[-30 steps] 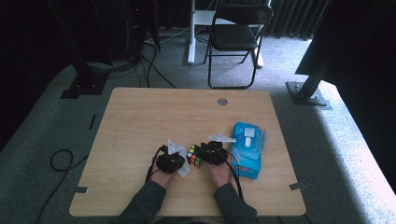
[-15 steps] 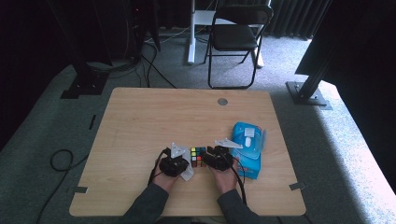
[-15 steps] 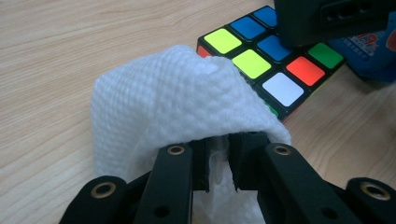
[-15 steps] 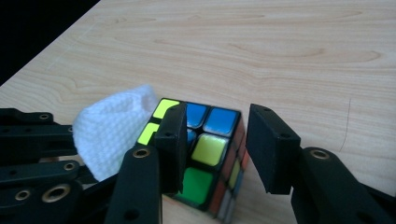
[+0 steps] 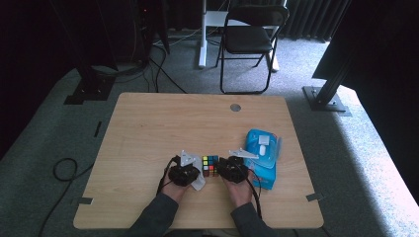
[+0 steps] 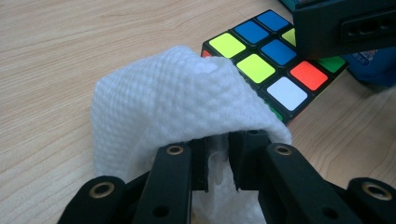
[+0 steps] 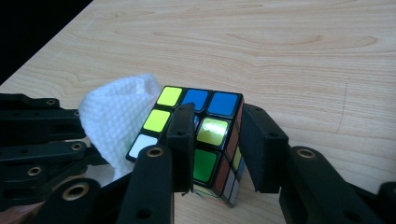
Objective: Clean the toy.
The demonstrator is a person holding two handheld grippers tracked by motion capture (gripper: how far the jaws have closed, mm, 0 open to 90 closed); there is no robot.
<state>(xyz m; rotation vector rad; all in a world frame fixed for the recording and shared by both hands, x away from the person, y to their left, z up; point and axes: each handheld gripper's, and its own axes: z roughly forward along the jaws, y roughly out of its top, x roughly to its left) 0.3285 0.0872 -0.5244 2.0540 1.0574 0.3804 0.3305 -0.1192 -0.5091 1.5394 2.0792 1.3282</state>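
Cube with coloured square stickers on black plastic (image 7: pixel 201 140) is sitting on the pale wooden worktop (image 5: pixel 163 123), clamped at one edge between the right gripper (image 7: pixel 217 147) fingers. Left gripper (image 6: pixel 217 161) fingers are pinching a white textured wipe (image 6: pixel 163 107) just beyond their tips, beside the cube. Wiping is probably only starting; the cube's far faces are staying hidden.
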